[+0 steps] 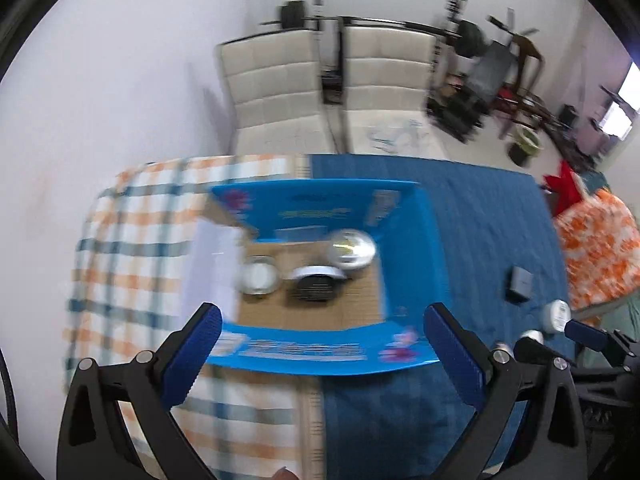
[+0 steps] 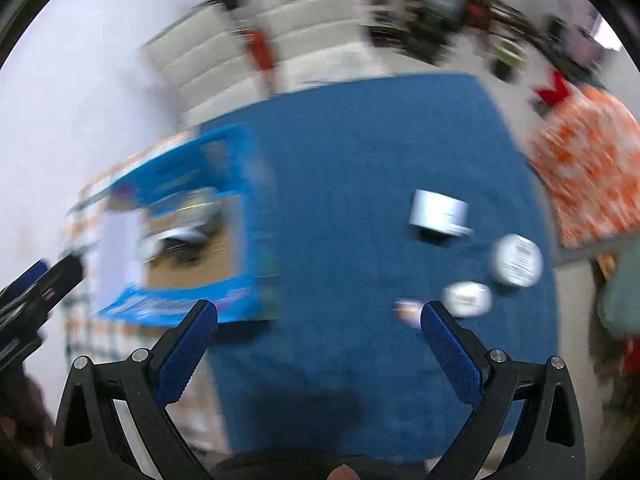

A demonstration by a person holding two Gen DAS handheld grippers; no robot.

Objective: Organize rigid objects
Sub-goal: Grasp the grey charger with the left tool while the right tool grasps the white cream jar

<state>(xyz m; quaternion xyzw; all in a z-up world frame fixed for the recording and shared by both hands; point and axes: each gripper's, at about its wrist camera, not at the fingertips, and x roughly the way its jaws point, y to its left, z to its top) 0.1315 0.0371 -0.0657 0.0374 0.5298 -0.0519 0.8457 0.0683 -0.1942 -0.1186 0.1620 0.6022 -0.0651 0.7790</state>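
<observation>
White walls and two cream chairs (image 1: 276, 92) stand behind the desk (image 1: 472, 216), draped in a blue cloth beside a checked cloth (image 1: 132, 240); an open blue box (image 1: 320, 276) sits across both, with two round tins (image 1: 260, 280) and a dark item blurred inside; the left claw (image 1: 320, 356) hangs spread and empty before it; the right claw (image 2: 320, 348) is likewise released, near a white tin (image 2: 468, 298), a round jar (image 2: 518, 260) and a grey tub (image 2: 438, 212) on the blue cloth.
</observation>
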